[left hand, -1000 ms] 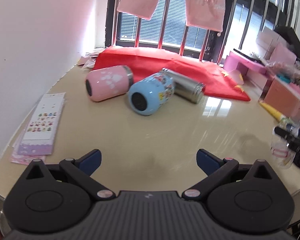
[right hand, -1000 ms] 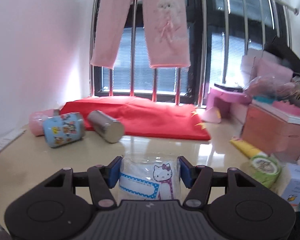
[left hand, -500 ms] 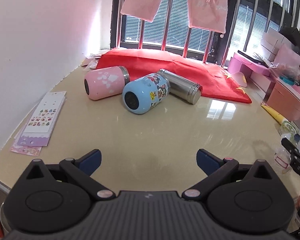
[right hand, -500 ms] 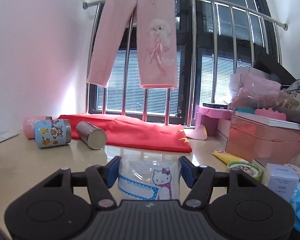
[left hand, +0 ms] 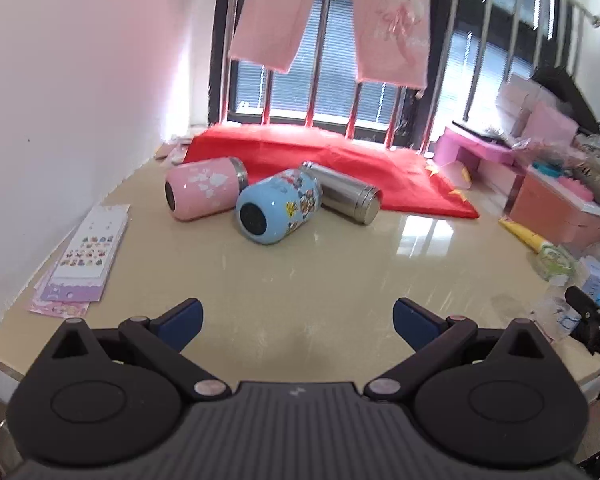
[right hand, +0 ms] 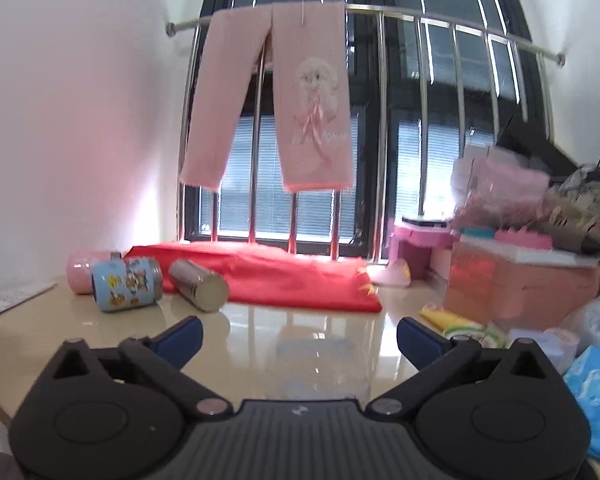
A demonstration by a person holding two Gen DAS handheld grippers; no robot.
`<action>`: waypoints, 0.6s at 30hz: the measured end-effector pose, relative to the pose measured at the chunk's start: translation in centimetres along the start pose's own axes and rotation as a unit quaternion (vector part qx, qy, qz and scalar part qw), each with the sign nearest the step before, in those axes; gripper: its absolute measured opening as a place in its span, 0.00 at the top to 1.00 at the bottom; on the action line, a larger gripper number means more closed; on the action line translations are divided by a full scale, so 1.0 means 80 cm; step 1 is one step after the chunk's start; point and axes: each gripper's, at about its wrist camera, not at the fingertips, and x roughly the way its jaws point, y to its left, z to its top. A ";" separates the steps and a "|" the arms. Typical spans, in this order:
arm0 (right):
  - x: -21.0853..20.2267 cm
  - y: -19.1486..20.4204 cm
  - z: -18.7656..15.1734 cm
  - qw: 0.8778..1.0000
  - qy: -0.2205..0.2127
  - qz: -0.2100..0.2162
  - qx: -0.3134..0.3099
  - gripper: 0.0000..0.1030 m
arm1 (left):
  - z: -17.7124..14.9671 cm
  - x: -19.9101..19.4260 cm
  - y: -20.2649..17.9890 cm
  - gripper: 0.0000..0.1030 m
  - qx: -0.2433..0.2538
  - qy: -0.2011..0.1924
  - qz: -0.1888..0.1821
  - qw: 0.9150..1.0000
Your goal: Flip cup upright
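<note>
A clear plastic cup (right hand: 320,364) stands on the beige table between the wide-open fingers of my right gripper (right hand: 299,334), which no longer touch it; only its faint transparent rim and wall show. It also shows in the left wrist view (left hand: 556,308) at the right edge, next to the right gripper's black finger (left hand: 588,312). My left gripper (left hand: 297,316) is open and empty above the table's near edge. Three cups lie on their sides at the back: a pink one (left hand: 204,190), a blue cartoon one (left hand: 278,212) and a steel one (left hand: 346,192).
A red cloth (left hand: 332,160) lies by the window bars. Sticker sheets (left hand: 86,256) lie at the table's left edge. Pink boxes (right hand: 520,284), a yellow tube (right hand: 456,320) and blue packets (right hand: 596,384) crowd the right side. Pink trousers (right hand: 296,104) hang from the rail.
My right gripper has opened and let go of the clear cup, which now stands on the table. The right view has tilted upward. The left gripper has stayed open.
</note>
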 end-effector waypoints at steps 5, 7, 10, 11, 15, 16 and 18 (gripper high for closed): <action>-0.056 0.040 0.022 1.000 0.001 -0.001 0.024 0.00 | -0.019 -0.040 0.007 0.00 0.019 -0.045 -0.011 0.999; -0.078 0.060 0.026 0.999 0.004 0.002 0.031 0.00 | -0.028 -0.059 0.013 0.00 0.023 -0.065 -0.015 0.997; -0.112 0.093 0.028 0.999 0.018 0.008 0.040 0.00 | -0.041 -0.088 0.022 0.00 0.021 -0.089 -0.023 0.996; -0.122 0.104 0.027 0.999 0.025 0.012 0.042 0.00 | -0.046 -0.096 0.026 0.00 0.020 -0.095 -0.025 0.995; -0.157 0.139 0.024 0.998 0.040 0.020 0.051 0.00 | -0.067 -0.129 0.040 0.00 0.016 -0.114 -0.024 0.993; -0.164 0.146 0.022 0.998 0.038 0.019 0.048 0.00 | -0.073 -0.137 0.044 0.00 0.014 -0.119 -0.023 0.992; -0.174 0.157 0.021 0.998 0.038 0.021 0.044 0.00 | -0.083 -0.149 0.052 0.00 0.013 -0.131 -0.025 0.991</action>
